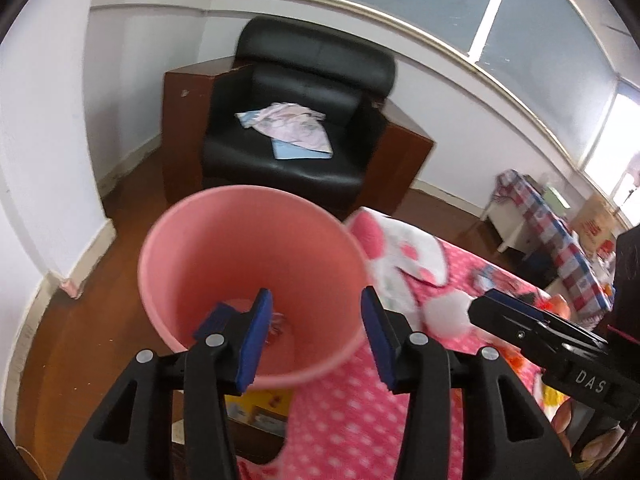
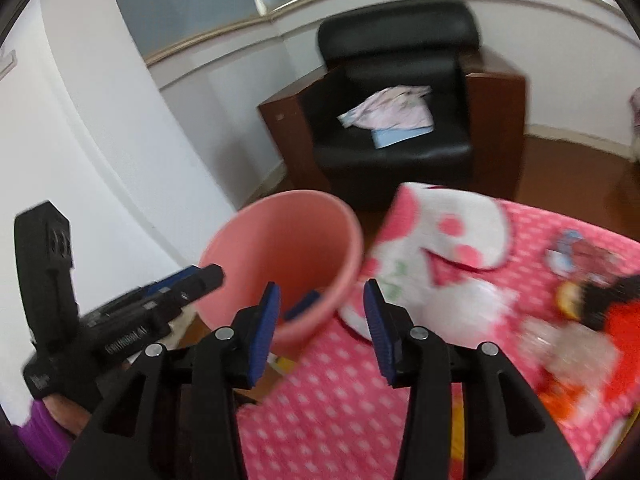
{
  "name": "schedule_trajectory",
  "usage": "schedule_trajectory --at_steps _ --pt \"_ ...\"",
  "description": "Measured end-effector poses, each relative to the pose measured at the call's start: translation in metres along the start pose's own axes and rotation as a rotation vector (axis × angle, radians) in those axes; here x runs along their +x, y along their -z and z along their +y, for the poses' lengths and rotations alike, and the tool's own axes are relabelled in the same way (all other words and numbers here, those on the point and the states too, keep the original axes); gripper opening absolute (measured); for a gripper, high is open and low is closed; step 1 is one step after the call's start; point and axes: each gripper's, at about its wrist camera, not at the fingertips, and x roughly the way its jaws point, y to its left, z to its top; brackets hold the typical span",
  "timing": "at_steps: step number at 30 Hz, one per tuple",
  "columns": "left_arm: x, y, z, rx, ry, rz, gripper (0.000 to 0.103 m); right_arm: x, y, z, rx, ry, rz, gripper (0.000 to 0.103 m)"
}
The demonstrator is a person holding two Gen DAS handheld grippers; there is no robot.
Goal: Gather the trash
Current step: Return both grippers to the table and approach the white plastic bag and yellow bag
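Observation:
A pink trash bin (image 1: 256, 264) stands at the left end of a table under a pink polka-dot cloth (image 1: 352, 416); a bit of crumpled trash (image 1: 278, 326) lies at its bottom. My left gripper (image 1: 316, 340) is open and empty, over the bin's near rim. My right gripper (image 2: 320, 332) is open and empty, above the cloth beside the bin (image 2: 288, 256). It shows from the side in the left wrist view (image 1: 476, 308). A white crumpled wad (image 1: 446, 314) and clear crinkled wrapper (image 2: 560, 348) lie on the cloth.
A black armchair (image 1: 296, 120) with cloth and a blue paper on its seat stands behind the table. A red and black printed patch (image 2: 600, 312) is on the cloth at right. A table with checked cloth (image 1: 560, 232) stands far right. White walls close in at left.

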Motion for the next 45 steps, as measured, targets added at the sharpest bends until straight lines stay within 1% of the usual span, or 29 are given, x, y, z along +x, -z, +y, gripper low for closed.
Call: schedule_trajectory --at_steps 3,4,5,7,9,10,12,15,17,18,19,21,23,25,28,31,35,36,38,40,42,43,45 --pt "-0.006 0.017 -0.024 0.005 0.059 0.017 0.045 -0.032 0.021 -0.014 0.012 0.060 -0.025 0.044" --pt "-0.008 0.022 -0.031 0.001 0.066 0.019 0.045 -0.044 0.031 -0.020 0.024 0.084 -0.034 0.044" --pt "-0.009 0.029 -0.039 0.001 0.060 0.022 0.045 -0.053 0.039 -0.023 0.033 0.104 -0.044 0.044" --pt "-0.010 0.046 -0.062 0.051 0.029 0.039 0.045 -0.074 0.059 -0.033 0.051 0.154 -0.067 0.044" --pt "-0.011 0.065 -0.088 0.109 0.022 0.056 0.047 -0.091 0.078 -0.043 0.070 0.200 -0.085 0.044" --pt "-0.012 0.076 -0.102 0.135 0.015 0.071 0.048 -0.097 0.085 -0.047 0.081 0.214 -0.090 0.044" --pt "-0.013 0.091 -0.120 0.172 0.013 0.090 0.054 -0.111 0.103 -0.058 0.112 0.243 -0.097 0.044" --pt "-0.011 0.112 -0.144 0.238 0.008 0.135 0.054 -0.122 0.125 -0.071 0.156 0.266 -0.095 0.044" --pt "-0.007 0.116 -0.155 0.280 0.004 0.175 0.056 -0.127 0.137 -0.079 0.190 0.277 -0.085 0.044" --pt "-0.006 0.119 -0.161 0.304 0.011 0.196 0.057 -0.130 0.142 -0.083 0.209 0.279 -0.083 0.044" --pt "-0.006 0.121 -0.165 0.318 0.034 0.205 0.057 -0.134 0.146 -0.087 0.232 0.277 -0.084 0.044" --pt "-0.010 0.125 -0.169 0.333 0.068 0.199 0.058 -0.138 0.149 -0.091 0.268 0.276 -0.082 0.044" --pt "-0.012 0.126 -0.174 0.353 0.085 0.189 0.060 -0.143 0.154 -0.093 0.299 0.289 -0.077 0.044" --pt "-0.012 0.126 -0.177 0.373 0.120 0.186 0.060 -0.147 0.158 -0.094 0.321 0.279 -0.084 0.044" --pt "-0.006 0.125 -0.180 0.396 0.147 0.204 0.061 -0.147 0.157 -0.094 0.336 0.272 -0.083 0.044" --pt "0.004 0.125 -0.182 0.405 0.157 0.237 0.061 -0.145 0.157 -0.098 0.346 0.210 -0.088 0.044" --pt "0.018 0.124 -0.187 0.413 0.146 0.258 0.061 -0.140 0.153 -0.105 0.331 0.204 -0.080 0.044" --pt "0.024 0.119 -0.186 0.399 0.162 0.260 0.061 -0.140 0.152 -0.110 0.336 0.205 -0.084 0.044" --pt "0.029 0.110 -0.184 0.377 0.161 0.248 0.061 -0.140 0.150 -0.122 0.344 0.251 -0.090 0.044" --pt "0.040 0.097 -0.182 0.374 0.137 0.247 0.060 -0.140 0.149 -0.136 0.363 0.294 -0.074 0.044" --pt "0.053 0.080 -0.180 0.378 0.122 0.248 0.060 -0.140 0.150 -0.150 0.388 0.302 -0.066 0.044" --pt "0.057 0.072 -0.179 0.377 0.110 0.243 0.060 -0.142 0.152 -0.159 0.409 0.322 -0.059 0.044" --pt "0.070 0.053 -0.179 0.378 0.087 0.237 0.061 -0.144 0.154 -0.171 0.424 0.323 -0.058 0.044"
